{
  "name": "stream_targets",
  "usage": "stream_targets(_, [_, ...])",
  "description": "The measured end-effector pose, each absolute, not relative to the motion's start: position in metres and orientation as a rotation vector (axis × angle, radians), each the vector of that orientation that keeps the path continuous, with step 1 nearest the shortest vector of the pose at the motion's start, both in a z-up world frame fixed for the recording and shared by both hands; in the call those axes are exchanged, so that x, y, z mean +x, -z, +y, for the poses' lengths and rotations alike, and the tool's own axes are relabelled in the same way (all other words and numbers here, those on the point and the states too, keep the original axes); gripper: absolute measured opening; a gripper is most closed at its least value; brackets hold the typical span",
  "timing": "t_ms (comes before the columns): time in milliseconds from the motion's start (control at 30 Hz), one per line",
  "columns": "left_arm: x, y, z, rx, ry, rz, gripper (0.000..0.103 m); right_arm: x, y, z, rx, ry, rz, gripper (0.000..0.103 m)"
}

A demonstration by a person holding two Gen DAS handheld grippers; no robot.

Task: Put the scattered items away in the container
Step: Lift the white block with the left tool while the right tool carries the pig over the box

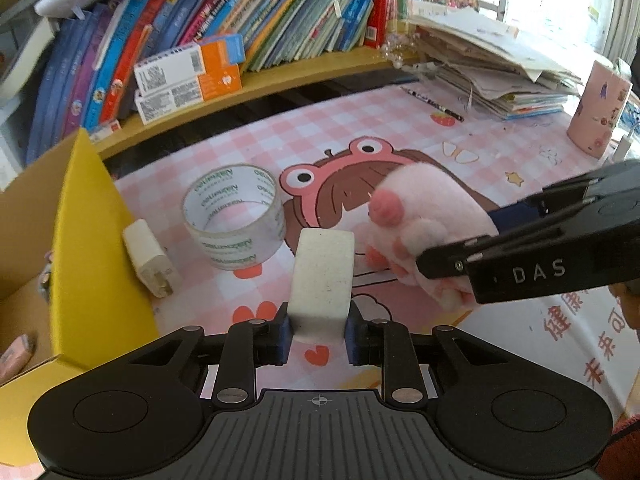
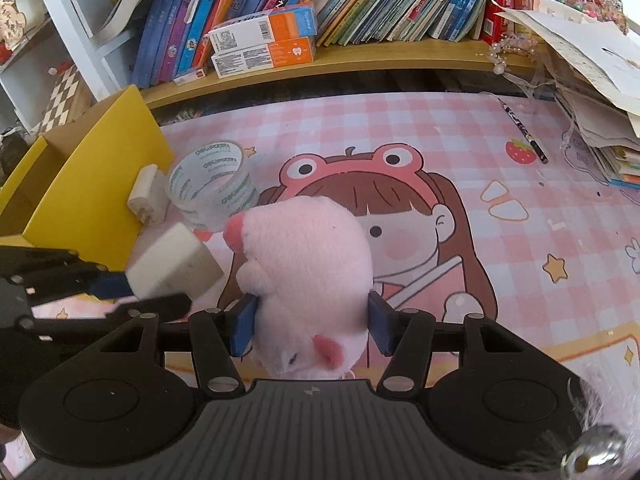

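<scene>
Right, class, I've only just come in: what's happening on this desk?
A person is tidying with two hand-held tools. The left tool grips a white eraser; the right tool grips a pink plush. Both are held above the mat, near the yellow box. A tape roll and a charger lie beside the box, not yet put away.

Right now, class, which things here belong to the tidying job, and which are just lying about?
Job: white block in left tongs; pink plush in right tongs; tape roll; charger plug; yellow box.
Lying about: books, paper stack, pencil, pink cup.
</scene>
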State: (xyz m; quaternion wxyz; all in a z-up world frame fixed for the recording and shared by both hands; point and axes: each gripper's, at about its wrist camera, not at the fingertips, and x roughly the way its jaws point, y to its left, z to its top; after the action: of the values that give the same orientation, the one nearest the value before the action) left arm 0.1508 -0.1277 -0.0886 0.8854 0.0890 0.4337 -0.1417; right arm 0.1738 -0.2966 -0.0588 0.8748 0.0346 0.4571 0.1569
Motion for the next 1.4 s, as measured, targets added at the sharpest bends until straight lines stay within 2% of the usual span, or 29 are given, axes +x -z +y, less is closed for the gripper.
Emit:
stream_targets(567, [0.099,0.046,-0.116,0.156,0.291,0.776,0.024,0.124,0.033,-0.29,0.032,-0.333,0.9,0.054])
stream_targets(1400, [0.052,0.022,-0.081,0.176,0.403,0.685,0.024,0.069,0.008,-0.255,0.025,-0.245,0.846,0.054])
